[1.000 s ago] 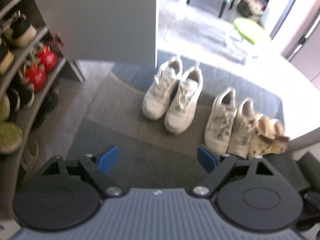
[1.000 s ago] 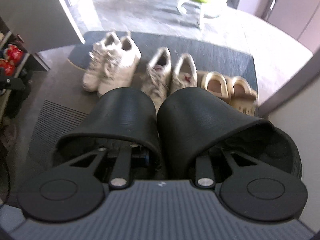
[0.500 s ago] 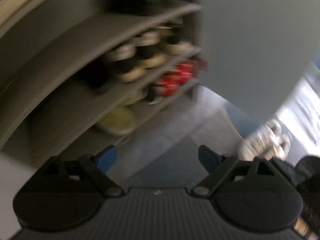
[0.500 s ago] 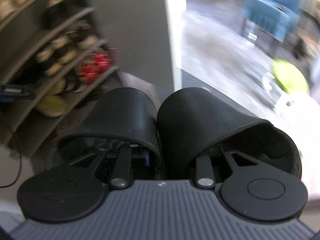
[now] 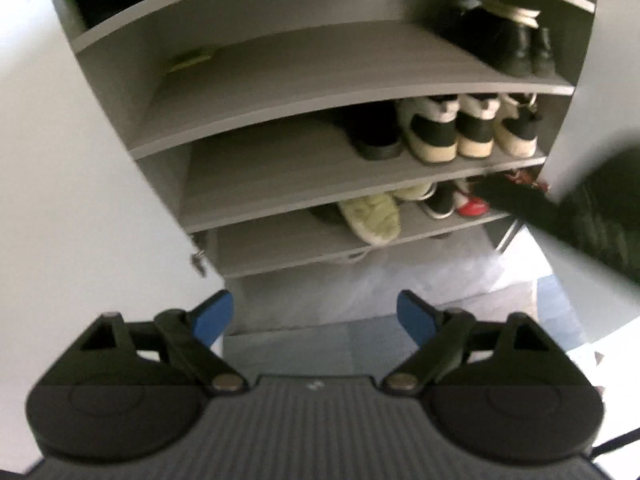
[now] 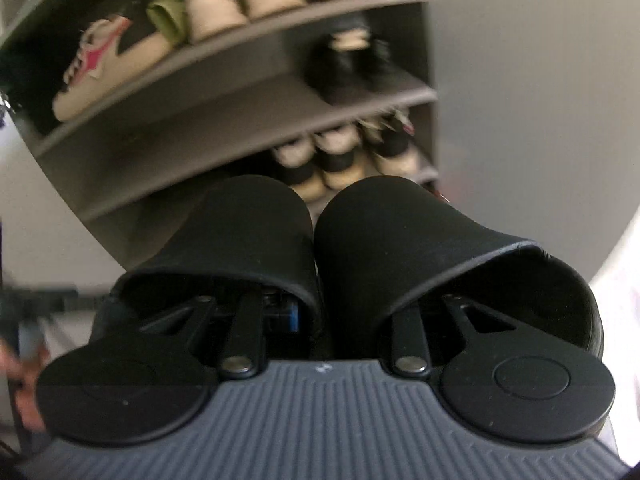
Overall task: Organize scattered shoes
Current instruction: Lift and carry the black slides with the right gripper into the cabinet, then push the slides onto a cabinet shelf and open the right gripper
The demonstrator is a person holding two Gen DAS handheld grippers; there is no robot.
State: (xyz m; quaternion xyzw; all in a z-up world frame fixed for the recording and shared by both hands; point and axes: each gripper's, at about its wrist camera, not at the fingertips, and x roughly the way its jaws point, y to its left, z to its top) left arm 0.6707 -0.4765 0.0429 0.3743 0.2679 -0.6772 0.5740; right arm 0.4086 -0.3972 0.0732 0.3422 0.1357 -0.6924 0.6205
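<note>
The left gripper [image 5: 315, 316] points at an open grey shoe cabinet [image 5: 280, 72], its blue-tipped fingers spread wide with nothing between them; the shelf at its upper level is mostly bare, with a pair of black shoes [image 5: 506, 42] at the far right end; the shelf below holds a black shoe [image 5: 374, 132] and, to its right, three cream and black high-tops [image 5: 468, 128] standing heels outward; lower still lie a pale yellow-green sneaker [image 5: 372, 216] and a red and white shoe [image 5: 470, 204]; at the right edge a dark blurred shape, partly cut off, reaches in front of that lower shelf.

The right gripper [image 6: 316, 304] is clamped on a pair of black slides [image 6: 360, 248], pinching their two adjoining inner walls together, one slide on each side of the fingers; the slides are held up in the air facing the cabinet's shelves; beyond them, on an upper shelf at left, lies a cream sneaker with a pink mark [image 6: 108, 68], with more pale shoes to its right, blurred.
</note>
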